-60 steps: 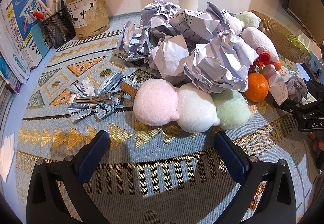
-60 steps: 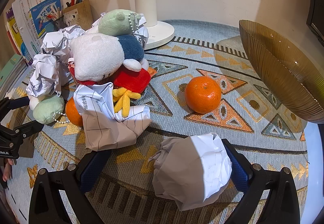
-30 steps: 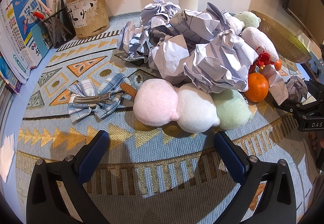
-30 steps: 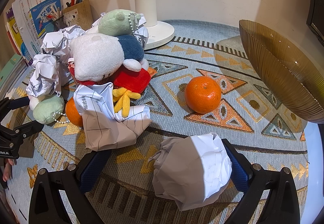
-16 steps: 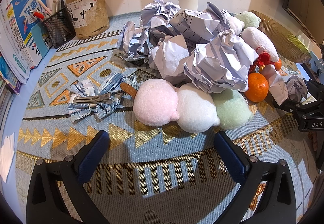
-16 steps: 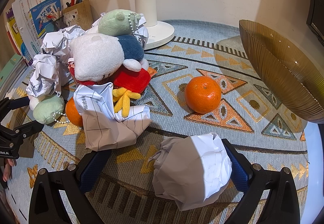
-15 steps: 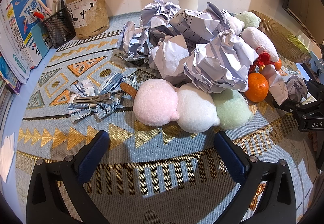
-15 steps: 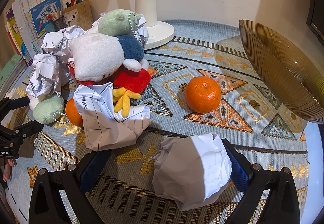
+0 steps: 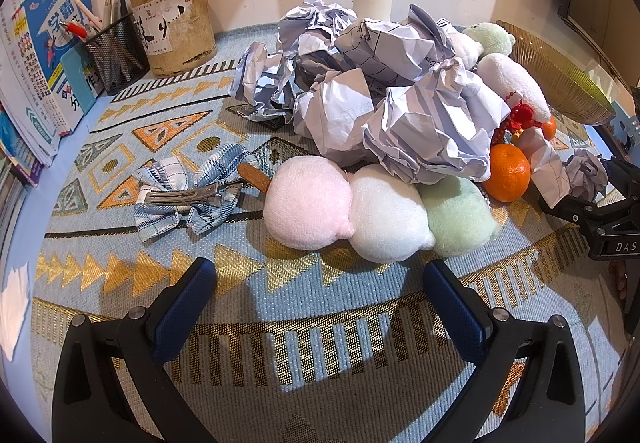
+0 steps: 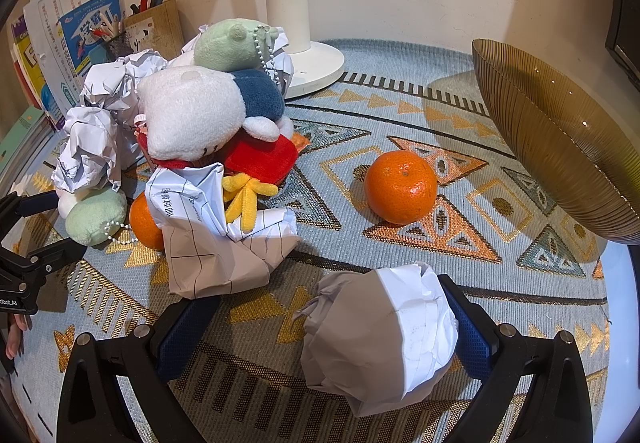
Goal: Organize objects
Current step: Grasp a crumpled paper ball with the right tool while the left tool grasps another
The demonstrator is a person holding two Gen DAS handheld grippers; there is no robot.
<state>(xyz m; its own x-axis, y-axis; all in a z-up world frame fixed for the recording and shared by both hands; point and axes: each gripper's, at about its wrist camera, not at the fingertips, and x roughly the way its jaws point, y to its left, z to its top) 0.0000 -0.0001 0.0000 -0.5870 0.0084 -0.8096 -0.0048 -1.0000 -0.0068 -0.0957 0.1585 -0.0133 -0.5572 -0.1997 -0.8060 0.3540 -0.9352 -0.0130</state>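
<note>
Nothing has moved since the frames two seconds back: both grippers hold the same poses over the blue and gold patterned woven mat [image 9: 320,331]. A heap of crumpled white lined paper [image 9: 400,99] fills the mat's middle, with a ribbed amber glass bowl [image 10: 560,147] tilted on its edge at the far right. Against the near side of the heap lies a plush skewer of pink, white and green balls [image 9: 376,211]; the left gripper [image 9: 320,291] hangs just short of it, jaws spread wide and empty. The right gripper [image 10: 320,319] is also spread, a crumpled ball of white paper [image 10: 384,335] sitting between its fingers, pressed against the right one and clear of the left. A loose orange mandarin [image 10: 400,187] rests beyond that ball, near the bowl. A blue plaid bow hair clip [image 9: 188,195] lies left of the skewer.
</note>
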